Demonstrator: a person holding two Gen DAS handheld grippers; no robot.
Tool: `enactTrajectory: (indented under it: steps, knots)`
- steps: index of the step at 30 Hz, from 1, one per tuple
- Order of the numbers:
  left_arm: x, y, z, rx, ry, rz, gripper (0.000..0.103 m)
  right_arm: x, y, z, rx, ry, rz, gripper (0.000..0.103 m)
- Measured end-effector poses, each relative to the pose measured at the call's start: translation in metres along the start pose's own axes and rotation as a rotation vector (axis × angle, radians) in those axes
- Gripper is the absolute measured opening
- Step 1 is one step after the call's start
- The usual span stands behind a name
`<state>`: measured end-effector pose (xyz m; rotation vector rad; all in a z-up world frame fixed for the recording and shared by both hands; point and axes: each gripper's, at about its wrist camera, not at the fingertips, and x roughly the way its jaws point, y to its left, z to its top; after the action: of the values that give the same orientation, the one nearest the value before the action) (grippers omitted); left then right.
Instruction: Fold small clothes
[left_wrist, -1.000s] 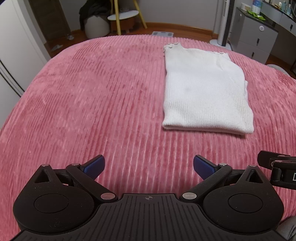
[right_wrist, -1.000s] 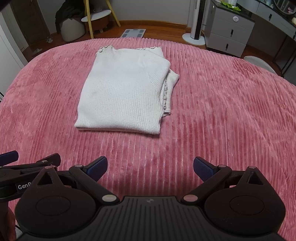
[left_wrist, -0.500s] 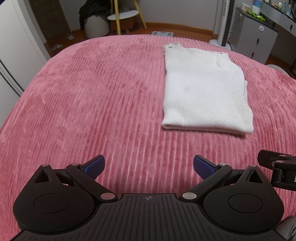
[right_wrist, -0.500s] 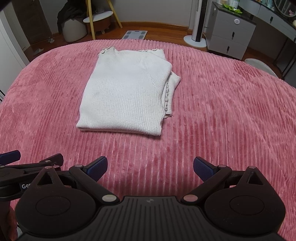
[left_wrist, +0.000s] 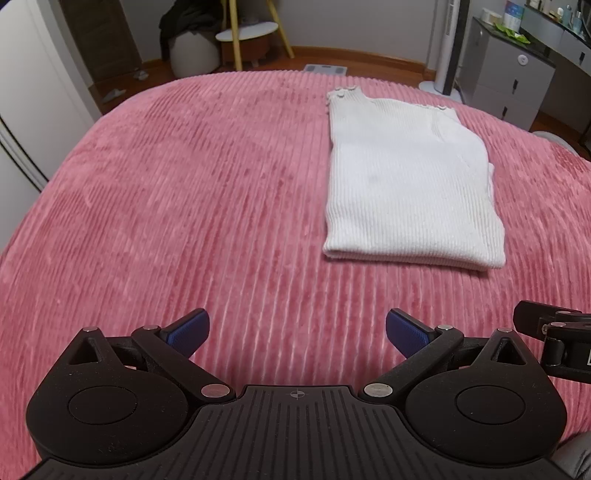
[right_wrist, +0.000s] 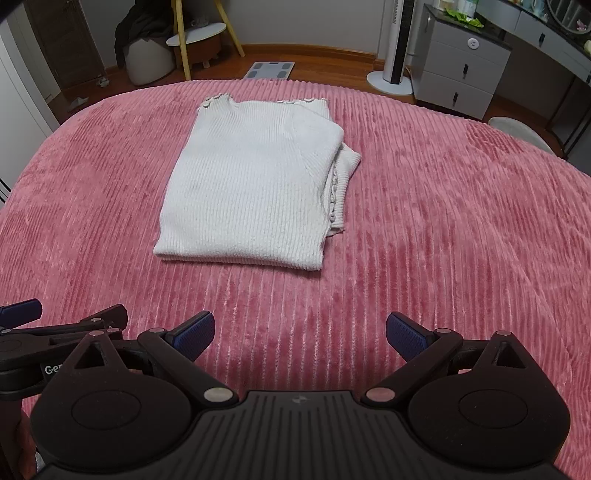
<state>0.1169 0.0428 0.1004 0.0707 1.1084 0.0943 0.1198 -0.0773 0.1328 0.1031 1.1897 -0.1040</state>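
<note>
A white ribbed knit top (left_wrist: 402, 184) (right_wrist: 255, 184) lies folded into a neat rectangle on the pink corduroy bed cover (left_wrist: 184, 206) (right_wrist: 443, 229), collar toward the far edge. A folded sleeve edge pokes out along its right side. My left gripper (left_wrist: 297, 332) hovers open over bare cover, near and to the left of the top. Open as well, my right gripper (right_wrist: 300, 332) hangs over the cover just short of the top's near edge. Neither holds anything. The other gripper's black frame shows at each view's side edge.
Beyond the bed's far edge is a wooden floor with a bathroom scale (right_wrist: 271, 70), a white tower fan (right_wrist: 395, 44), a grey drawer unit (right_wrist: 461, 66), a yellow-legged stool (right_wrist: 195, 37) and a round pouf (right_wrist: 147, 59). A white wardrobe (left_wrist: 33, 92) stands left.
Both grippers stay open and almost still. The right wrist view has lifted slightly, so the top sits a little lower and nearer in the frame.
</note>
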Motion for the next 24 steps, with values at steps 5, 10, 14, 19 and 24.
enactTrajectory:
  steps: [5,10,14,19,24]
  knots:
    - [0.0002,-0.0007,-0.0004,0.002,0.002,0.001,0.103,0.0,0.0009,0.0001,-0.003,-0.001,0.002,0.099]
    - [0.0003,-0.0013,-0.0008,0.002,0.003,0.002,0.103,-0.0001,0.0024,-0.0001,-0.008,-0.001,0.0,0.099]
    - [0.0003,-0.001,-0.0008,0.001,0.001,-0.001,0.103,-0.0003,0.0024,0.0,-0.004,-0.002,0.001,0.099]
    - [0.0008,-0.0009,-0.0015,-0.001,-0.001,-0.004,0.103,-0.0002,0.0024,0.0002,-0.005,-0.001,-0.001,0.099]
    - [0.0002,-0.0026,-0.0014,0.013,-0.008,-0.01,0.103,-0.0001,0.0029,0.0006,-0.008,-0.004,-0.001,0.099]
